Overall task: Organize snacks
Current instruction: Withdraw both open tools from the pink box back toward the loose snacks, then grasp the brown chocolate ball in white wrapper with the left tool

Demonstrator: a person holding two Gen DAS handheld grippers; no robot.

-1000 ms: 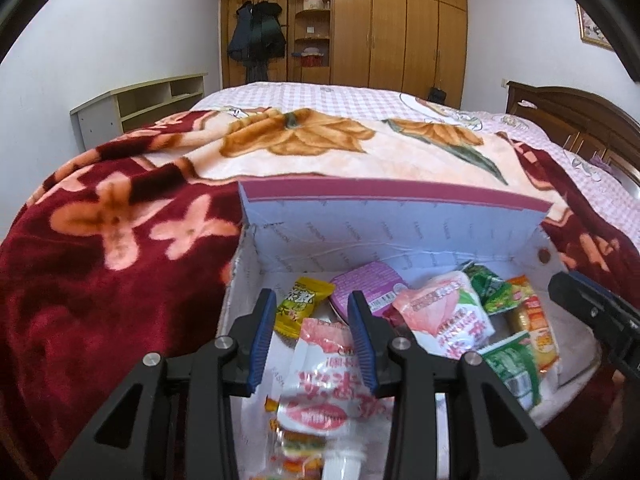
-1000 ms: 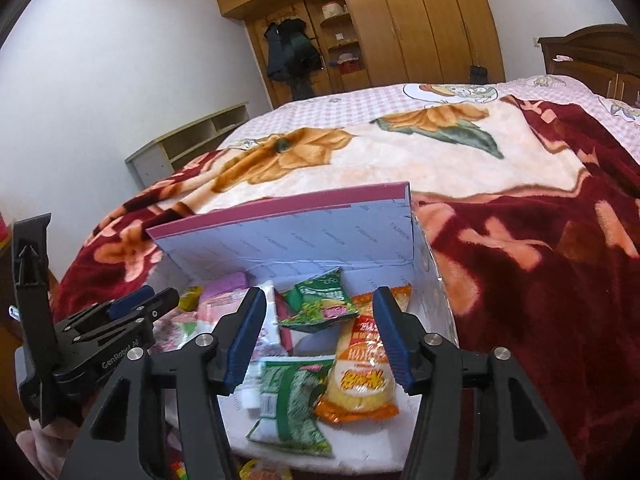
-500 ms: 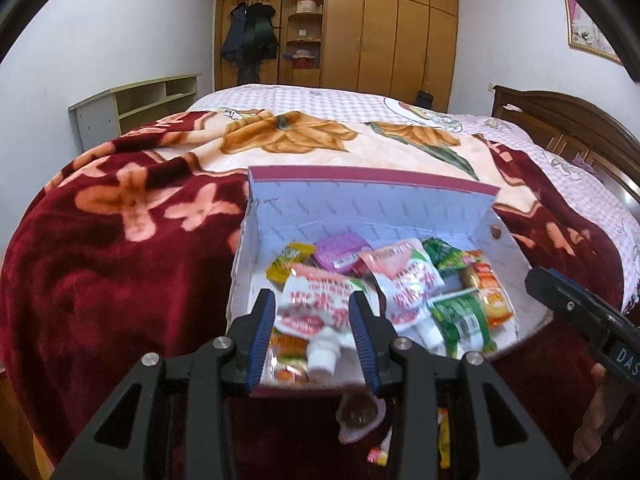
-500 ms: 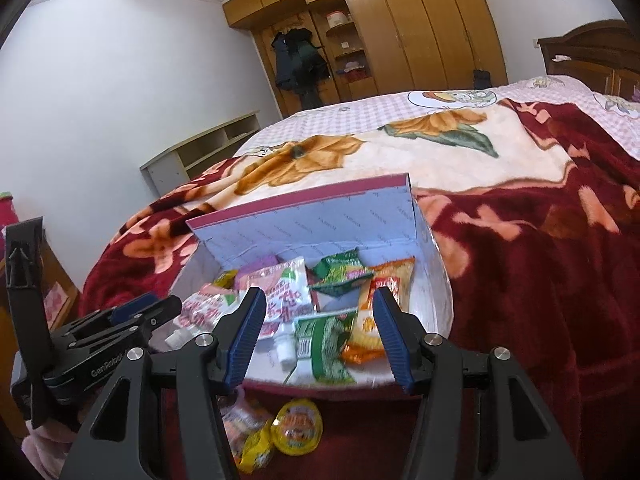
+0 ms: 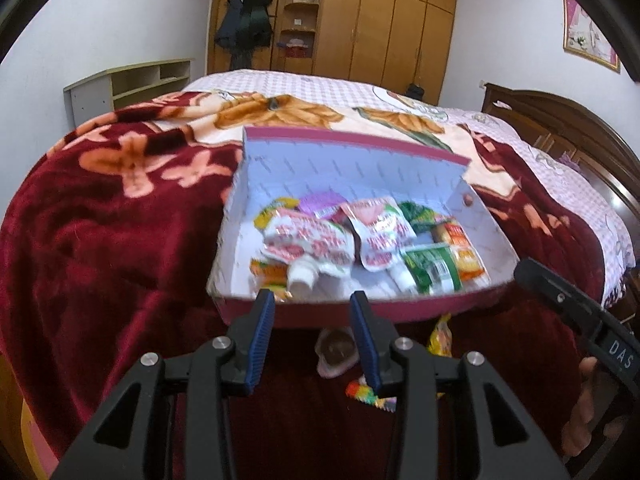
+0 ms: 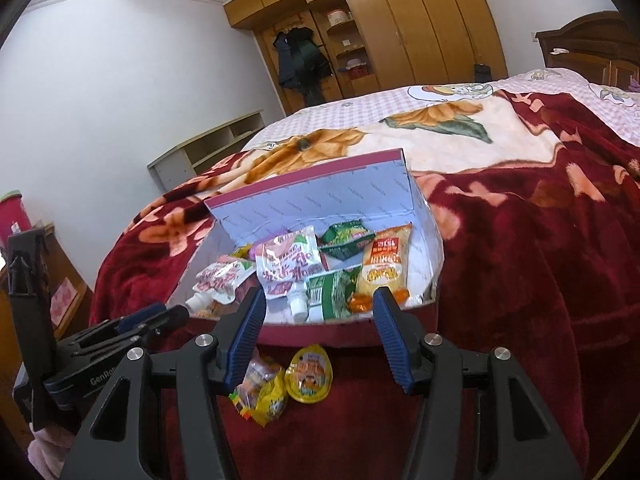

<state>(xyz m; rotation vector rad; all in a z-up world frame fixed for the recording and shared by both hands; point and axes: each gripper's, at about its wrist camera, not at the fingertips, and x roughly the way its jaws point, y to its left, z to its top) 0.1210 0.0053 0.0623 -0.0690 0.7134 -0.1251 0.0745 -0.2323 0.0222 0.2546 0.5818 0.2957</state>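
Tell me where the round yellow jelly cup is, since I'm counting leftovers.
In the right wrist view, the jelly cup lies on the blanket before the box, beside a yellow packet.

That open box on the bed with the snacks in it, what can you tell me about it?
The box looks like cardboard: dark pink outside, pale inner walls printed with small marks. It is shallow and open, its lid standing up at the far side. It rests on the red flowered blanket near the bed's edge. Pouches and packets lie loosely piled inside, touching its floor. No fingers touch it. A few snacks lie on the blanket before its front wall.

Wooden wardrobe, white walls
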